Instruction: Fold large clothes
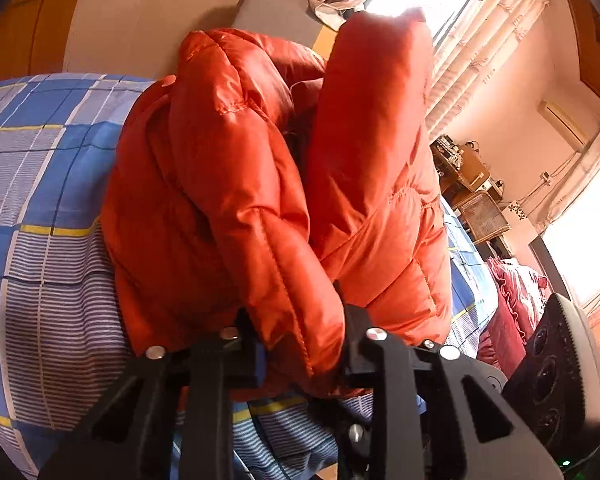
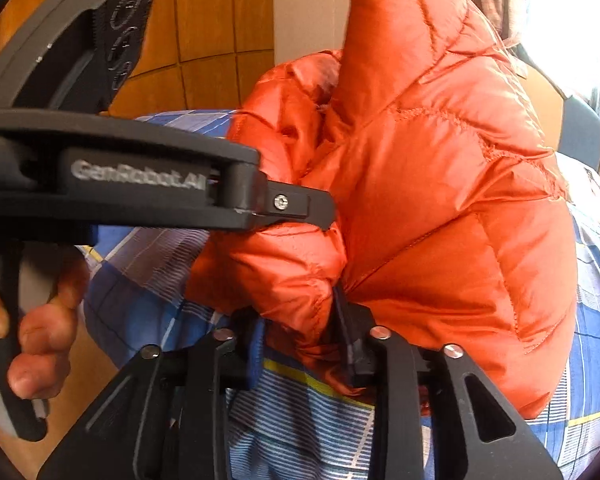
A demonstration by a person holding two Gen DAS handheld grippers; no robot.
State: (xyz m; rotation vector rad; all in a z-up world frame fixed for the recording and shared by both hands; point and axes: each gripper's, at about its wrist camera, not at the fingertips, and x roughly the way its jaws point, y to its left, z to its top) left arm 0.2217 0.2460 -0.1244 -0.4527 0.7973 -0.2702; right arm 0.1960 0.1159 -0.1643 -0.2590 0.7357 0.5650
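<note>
A: What is being pinched by the jaws of the left gripper (image 1: 300,344)?

B: A padded edge of the orange down jacket (image 1: 260,184) is being clamped between them; the jaws are being pressed in on the fabric from both sides.

A: And the right gripper (image 2: 300,344)?

B: Another fold of the same jacket is being squeezed between its jaws, just beside the left gripper, whose side is being seen crossing the right wrist view with its tip against the jacket. Its handle is being held by the person's left hand (image 2: 40,328).

A: Where is the jacket being kept?

B: It is being held bunched and partly raised over the bed, with its lower part lying on the blue checked bedsheet (image 1: 40,208). Behind it, a curtained window (image 1: 460,40) is being lit brightly
</note>
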